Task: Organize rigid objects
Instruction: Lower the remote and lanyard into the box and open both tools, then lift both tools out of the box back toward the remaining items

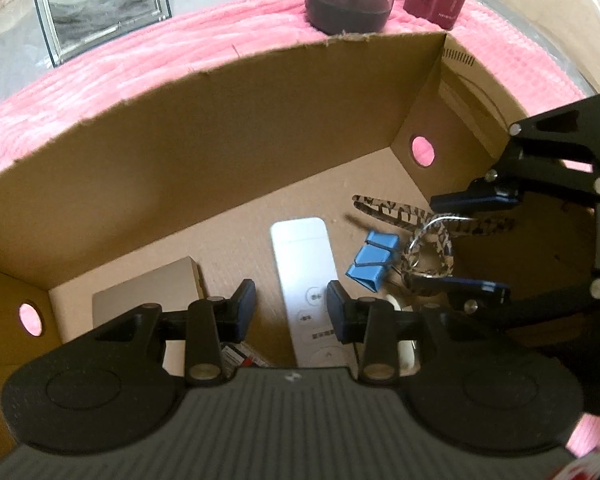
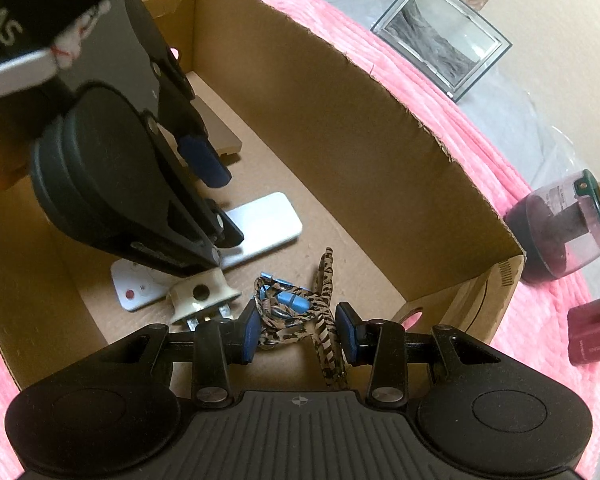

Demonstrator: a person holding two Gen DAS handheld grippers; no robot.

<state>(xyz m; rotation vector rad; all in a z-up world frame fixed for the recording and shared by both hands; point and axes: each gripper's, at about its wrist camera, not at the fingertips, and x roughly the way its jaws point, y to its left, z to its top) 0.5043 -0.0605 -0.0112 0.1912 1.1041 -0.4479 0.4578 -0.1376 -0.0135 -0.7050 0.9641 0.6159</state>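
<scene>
Pink ribbed cloth [image 1: 140, 64] under open cardboard box [image 1: 180, 140]. Inside: white remote [image 1: 300, 256], blue binder clips [image 1: 374, 258], patterned lanyard [image 2: 320, 308]. Left gripper [image 1: 291, 304] narrow, empty, over remote. Right gripper [image 2: 296, 332] straddles lanyard; grip uncertain. Advice: release low, clear of clips.

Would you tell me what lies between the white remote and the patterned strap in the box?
A blue binder clip lies between the white remote and patterned strap, in the left wrist view.

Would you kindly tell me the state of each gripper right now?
Left gripper: closed, straddling the white remote; whether it grips it cannot be told.
Right gripper: closed on the patterned strap.
</scene>
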